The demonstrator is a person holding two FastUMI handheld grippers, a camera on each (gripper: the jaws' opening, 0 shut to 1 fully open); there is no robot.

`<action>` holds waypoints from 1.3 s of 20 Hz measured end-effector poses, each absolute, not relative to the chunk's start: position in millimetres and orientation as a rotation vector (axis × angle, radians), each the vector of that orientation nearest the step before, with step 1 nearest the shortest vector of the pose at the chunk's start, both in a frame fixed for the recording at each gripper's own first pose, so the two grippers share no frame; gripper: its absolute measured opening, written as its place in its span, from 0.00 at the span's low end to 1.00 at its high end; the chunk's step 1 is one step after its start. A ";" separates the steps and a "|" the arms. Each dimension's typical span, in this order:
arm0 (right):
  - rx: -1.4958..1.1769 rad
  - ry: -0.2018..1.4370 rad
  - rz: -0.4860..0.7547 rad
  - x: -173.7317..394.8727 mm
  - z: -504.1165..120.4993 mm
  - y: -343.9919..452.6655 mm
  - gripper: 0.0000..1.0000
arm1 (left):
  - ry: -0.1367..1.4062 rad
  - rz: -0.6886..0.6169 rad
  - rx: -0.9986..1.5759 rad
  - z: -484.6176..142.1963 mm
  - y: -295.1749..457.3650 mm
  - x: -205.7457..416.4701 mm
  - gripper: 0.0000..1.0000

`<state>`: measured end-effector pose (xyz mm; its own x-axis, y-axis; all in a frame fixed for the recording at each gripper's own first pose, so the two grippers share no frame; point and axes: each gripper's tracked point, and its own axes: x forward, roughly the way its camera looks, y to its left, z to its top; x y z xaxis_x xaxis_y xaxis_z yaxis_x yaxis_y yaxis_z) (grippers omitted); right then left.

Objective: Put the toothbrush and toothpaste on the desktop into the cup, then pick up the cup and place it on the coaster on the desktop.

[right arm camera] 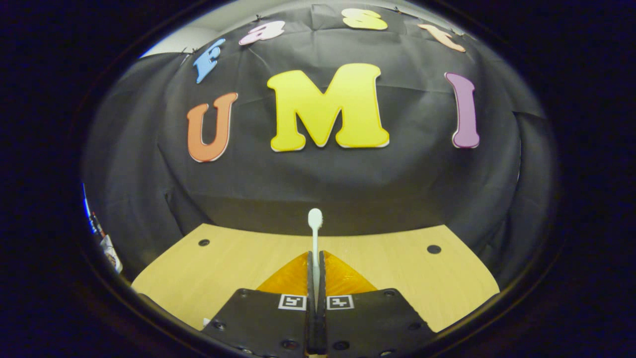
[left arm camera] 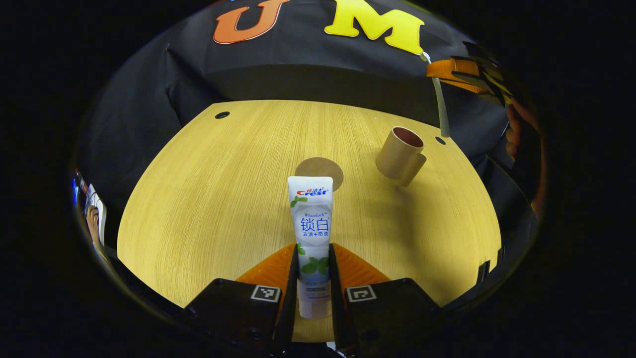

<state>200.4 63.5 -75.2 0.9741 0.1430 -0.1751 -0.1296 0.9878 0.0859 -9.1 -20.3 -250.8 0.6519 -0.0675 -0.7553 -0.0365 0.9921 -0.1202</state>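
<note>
I see a pale wood-grain surface (left arm camera: 223, 199) with small dark holes near its far edge, black cloth walling the booth behind it. My left tool (left arm camera: 313, 278) pinches a white toothpaste (left arm camera: 311, 219) tube above the surface, its flat end pointing away. Beyond it lies the round brown coaster (left arm camera: 319, 171); the tan cup (left arm camera: 400, 154) stands to its right. My right tool (right arm camera: 315, 278) is pressed onto a white toothbrush (right arm camera: 315, 233), head forward, probably held high.

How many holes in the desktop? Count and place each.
2: one hole near the far left corner, another near the far right, past the cup. Nearer ones may be hidden.
</note>
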 end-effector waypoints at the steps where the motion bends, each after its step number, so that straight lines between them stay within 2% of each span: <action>1: 0.090 0.148 0.131 207.7 -72.0 61.4 0.00 | 0.854 -0.011 -0.126 -252.4 -18.4 -8.2 0.34; 11: 0.144 0.074 0.098 264.7 -111.1 44.5 0.00 | 0.871 0.054 -0.144 -271.8 -6.6 3.8 0.34; 16: 0.124 0.079 0.093 272.1 -131.4 42.0 0.00 | 0.868 0.064 -0.124 -276.0 -0.2 13.6 0.34; 20: 0.120 0.124 0.060 262.0 -148.8 32.1 0.06 | 0.862 0.061 -0.102 -274.8 2.1 22.5 0.34; 22: 0.135 0.148 0.065 254.1 -155.8 32.1 0.16 | 0.837 0.052 -0.086 -272.2 0.9 31.9 0.34; 23: 0.138 0.149 0.061 252.2 -156.1 28.8 0.27 | 0.816 0.042 -0.076 -268.4 -1.3 38.3 0.34; 26: 0.110 0.128 0.063 243.8 -147.3 23.3 0.38 | 0.746 0.005 -0.055 -249.7 -15.6 58.7 0.34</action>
